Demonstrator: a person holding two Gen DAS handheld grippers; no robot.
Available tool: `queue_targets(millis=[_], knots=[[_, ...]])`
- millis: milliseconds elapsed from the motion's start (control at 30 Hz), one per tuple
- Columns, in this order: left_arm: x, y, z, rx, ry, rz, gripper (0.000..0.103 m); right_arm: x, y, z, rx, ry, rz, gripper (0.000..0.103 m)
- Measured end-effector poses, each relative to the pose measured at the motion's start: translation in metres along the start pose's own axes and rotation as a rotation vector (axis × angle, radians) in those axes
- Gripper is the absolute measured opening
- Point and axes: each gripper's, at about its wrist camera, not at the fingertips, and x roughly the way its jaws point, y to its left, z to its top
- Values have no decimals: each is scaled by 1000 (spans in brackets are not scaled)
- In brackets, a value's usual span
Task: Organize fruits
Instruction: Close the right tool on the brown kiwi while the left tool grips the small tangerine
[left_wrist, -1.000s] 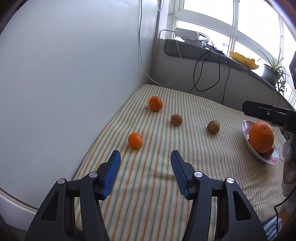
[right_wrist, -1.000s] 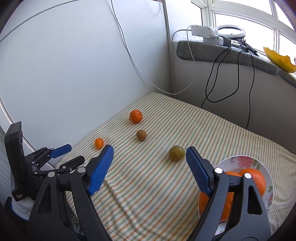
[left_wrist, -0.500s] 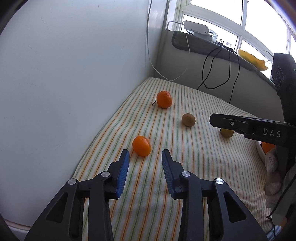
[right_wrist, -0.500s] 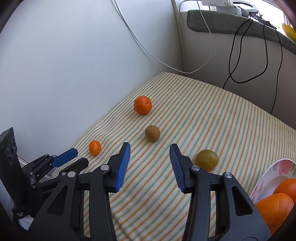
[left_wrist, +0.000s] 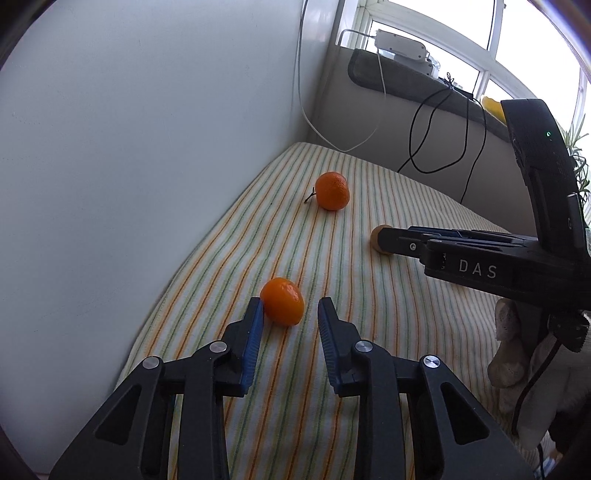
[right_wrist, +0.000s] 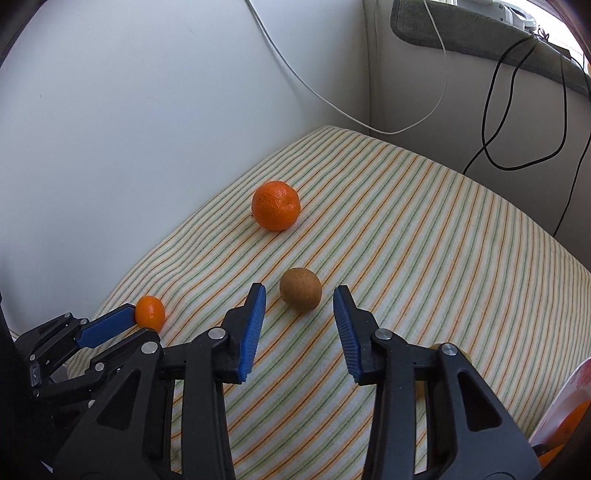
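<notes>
A small orange kumquat (left_wrist: 282, 301) lies on the striped cloth (left_wrist: 332, 369), just in front of my open left gripper (left_wrist: 290, 308); its left fingertip touches the fruit. It also shows in the right wrist view (right_wrist: 150, 313). A brown kiwi (right_wrist: 300, 290) lies just ahead of my open right gripper (right_wrist: 299, 297), between the fingertips' line. In the left wrist view the kiwi (left_wrist: 377, 240) is mostly hidden behind the right gripper. A larger tangerine (right_wrist: 276, 205) lies farther back, also seen in the left wrist view (left_wrist: 332, 191).
A white wall (left_wrist: 129, 147) borders the cloth on the left. Black and white cables (right_wrist: 495, 122) hang at the back under a grey sill. The rim of a flowered plate (right_wrist: 565, 398) with oranges shows at the lower right.
Both grippers have moved forward and down. The left one has reached the kumquat and the right one the kiwi. Both jaws stand narrower than a second ago.
</notes>
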Motion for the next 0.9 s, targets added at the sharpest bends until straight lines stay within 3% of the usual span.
queue_targets(millis=[367,500,900], knots=[[8,5,3,-20,8,14,22,18,-4,5,19,33,12,36],[7,4,1,-17,4,17,21,20,0,5,3,37,16,27],[2,2,3,-11,-7,11,21,10,2,0,-10,18,23,27]])
